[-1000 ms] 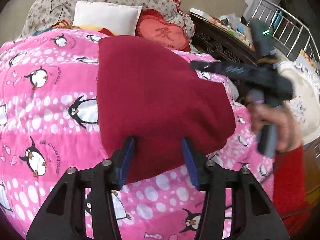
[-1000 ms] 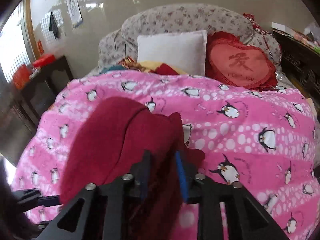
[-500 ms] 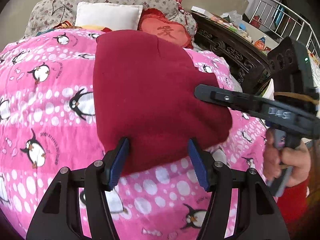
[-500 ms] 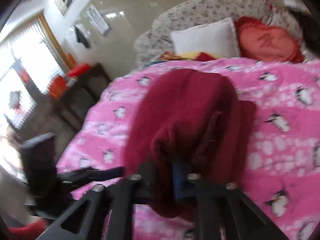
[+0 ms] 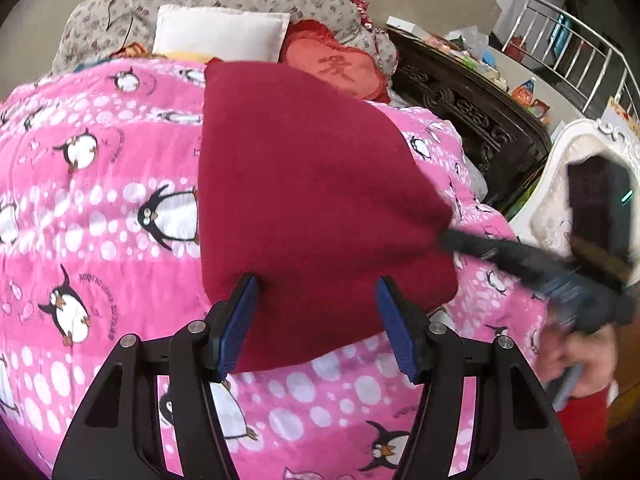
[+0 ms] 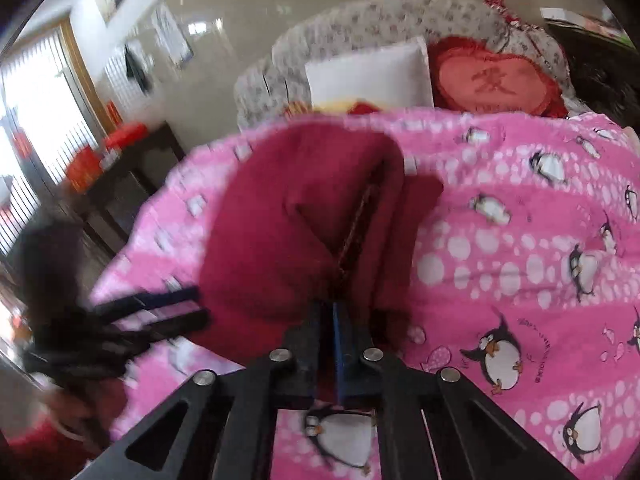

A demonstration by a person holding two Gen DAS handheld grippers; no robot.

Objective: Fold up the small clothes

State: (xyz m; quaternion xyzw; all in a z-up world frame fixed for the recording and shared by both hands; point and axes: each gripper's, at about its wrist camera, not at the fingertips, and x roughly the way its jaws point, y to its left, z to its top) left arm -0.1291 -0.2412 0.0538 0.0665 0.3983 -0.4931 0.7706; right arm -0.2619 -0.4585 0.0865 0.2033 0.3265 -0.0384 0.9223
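Gripping tight, my right gripper [image 6: 335, 320] is pinching the near edge of the dark red cloth [image 5: 312, 200], and its jaws have just been closing on that edge. A second ago they were wider with the cloth loose between them. Now they are nearly touching, so I think the pinch is good and I can pull this side over to make a fold.

My left gripper [image 5: 316, 320] is staying open above the front edge of the cloth. Its blue pads [image 5: 394, 324] are standing wide apart, one on each side of the cloth, and they are not squeezing it. I think it is waiting to hold the cloth down.

A bit further out, the cloth is lying on the pink penguin blanket [image 5: 100, 208]. In my right view it is bunching up into a hump with a seam showing, where before it was lying flatter.

Far back, a white pillow [image 5: 220, 36] and a red heart cushion [image 5: 336, 68] are sitting by the headboard.

My right view is blurry, so I cannot tell how much cloth is inside the pinch. The far edge is hiding behind the hump.
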